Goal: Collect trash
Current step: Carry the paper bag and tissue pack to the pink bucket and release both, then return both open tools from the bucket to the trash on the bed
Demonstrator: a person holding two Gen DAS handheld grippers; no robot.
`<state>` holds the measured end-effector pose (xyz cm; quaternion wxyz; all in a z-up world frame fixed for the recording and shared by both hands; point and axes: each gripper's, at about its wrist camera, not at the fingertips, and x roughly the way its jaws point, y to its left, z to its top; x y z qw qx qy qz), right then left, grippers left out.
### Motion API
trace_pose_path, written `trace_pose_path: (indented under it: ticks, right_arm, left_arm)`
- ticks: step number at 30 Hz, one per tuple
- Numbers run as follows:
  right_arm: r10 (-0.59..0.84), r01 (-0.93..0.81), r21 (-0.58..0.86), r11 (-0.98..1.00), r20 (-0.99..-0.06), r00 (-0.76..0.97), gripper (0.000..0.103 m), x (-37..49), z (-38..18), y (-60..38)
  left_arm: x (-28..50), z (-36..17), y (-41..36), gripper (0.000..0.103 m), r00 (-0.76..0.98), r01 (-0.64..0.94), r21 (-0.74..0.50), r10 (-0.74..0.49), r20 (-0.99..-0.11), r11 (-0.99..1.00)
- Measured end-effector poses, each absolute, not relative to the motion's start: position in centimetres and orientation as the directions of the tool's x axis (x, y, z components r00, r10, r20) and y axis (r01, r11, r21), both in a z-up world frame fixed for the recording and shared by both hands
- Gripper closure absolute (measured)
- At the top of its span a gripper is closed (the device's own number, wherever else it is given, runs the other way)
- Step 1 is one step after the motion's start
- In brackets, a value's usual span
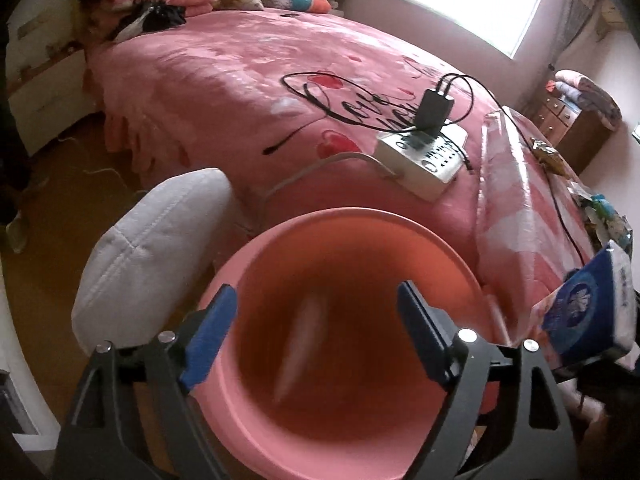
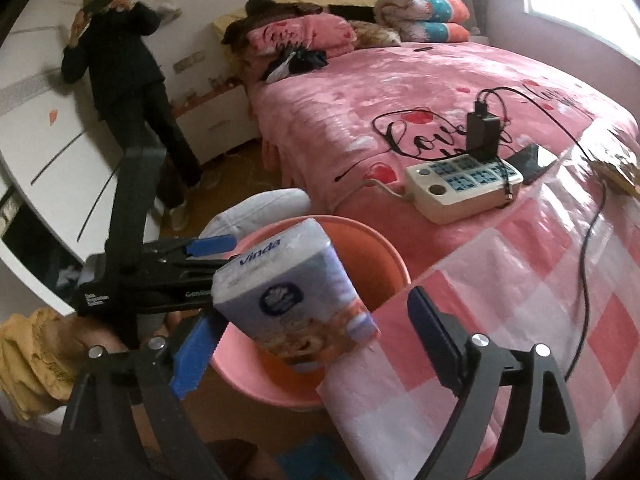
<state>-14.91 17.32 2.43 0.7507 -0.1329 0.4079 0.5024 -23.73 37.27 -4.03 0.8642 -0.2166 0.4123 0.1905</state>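
A pink bin point(image 1: 344, 218) stands on the floor against the bed's foot. My left gripper point(image 1: 316, 292) hovers over its mouth, open, with nothing between the fingers. A pale blurred streak point(image 1: 298, 344) shows inside the bin; what it is I cannot tell. A blue and white Vinda tissue pack point(image 2: 288, 296) hangs tilted above the bin's rim point(image 2: 380, 256), between the fingers of my right gripper point(image 2: 312, 308). That gripper is open, with a gap between the pack and the right finger. The same pack point(image 1: 588, 312) shows at the right edge of the left wrist view.
On the pink bed point(image 2: 360, 100) lie a power strip with a charger point(image 2: 464, 184), a phone point(image 2: 536, 162), black cables and wrappers point(image 1: 548, 152). A checked plastic sheet point(image 2: 500, 300) covers the bed's foot. A white cushion point(image 1: 152, 240) sits beside the bin. A person point(image 2: 120, 80) stands by the wardrobe.
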Motion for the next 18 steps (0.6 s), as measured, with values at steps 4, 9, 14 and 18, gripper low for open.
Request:
trace_pose_path:
  ticks: [4,9,14,18]
  right_arm:
    - [0.665,-0.839,0.21,0.502,-0.714,0.219,0.014,-14.5,3.5,15.3]
    - [0.687,-0.814,0.252,0.524,-0.69,0.229,0.013,-13.4,4.1,13.6]
    - [0.694,-0.828,0.317,0.463,-0.711,0.116,0.013,-13.0,2.1,16.6]
    - [0.711,-0.84,0.335,0.426,-0.699,0.081,0.01,-13.4,1.1,17.3]
  left_arm:
    - [-23.9,-3.6,37.5,0.018,0.606,-0.516,-0.229,0.163,-0.778,0.825]
    - [-23.9,-2.4,36.9,0.015,0.642,-0.49,-0.216,0.182,-0.745,0.845]
    - [-24.0,-1.4,36.9,0.015,0.639,-0.504,-0.21,0.198,-0.743,0.838]
    - [-24.7,-1.4,37.3,0.015,0.625,-0.534,-0.199,0.225,-0.748,0.822]
